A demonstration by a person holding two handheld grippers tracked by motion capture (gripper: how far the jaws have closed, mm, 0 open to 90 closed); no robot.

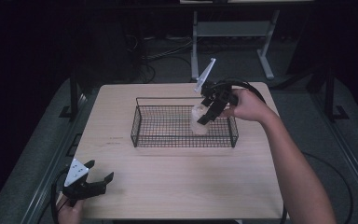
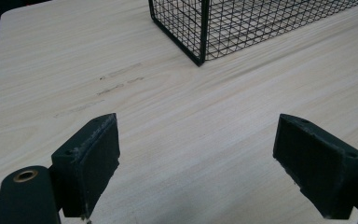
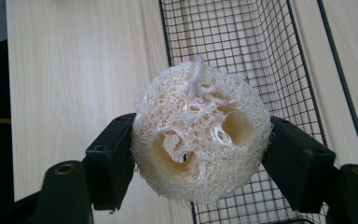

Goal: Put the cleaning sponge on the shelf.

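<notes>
A pale, fibrous loofah piece (image 3: 200,135) sits squeezed between the two black jaws of my right gripper (image 3: 200,156). In the high view my right gripper (image 1: 206,113) holds the loofah (image 1: 197,122) over the right part of the black wire basket (image 1: 139,129), tilted down into it. The basket's mesh wall (image 3: 270,60) runs behind the loofah. My left gripper (image 1: 101,179) rests low at the table's near left corner, jaws wide apart with nothing between them. Bare wood lies under my left gripper (image 2: 196,161), and a basket corner (image 2: 200,46) stands ahead of it.
The light wooden table (image 1: 177,182) carries the basket at its middle. Faint scuff marks (image 2: 116,81) mark the wood near the basket's left end. Metal frame legs (image 1: 265,56) and cables (image 1: 168,51) lie on the dark floor beyond the far edge.
</notes>
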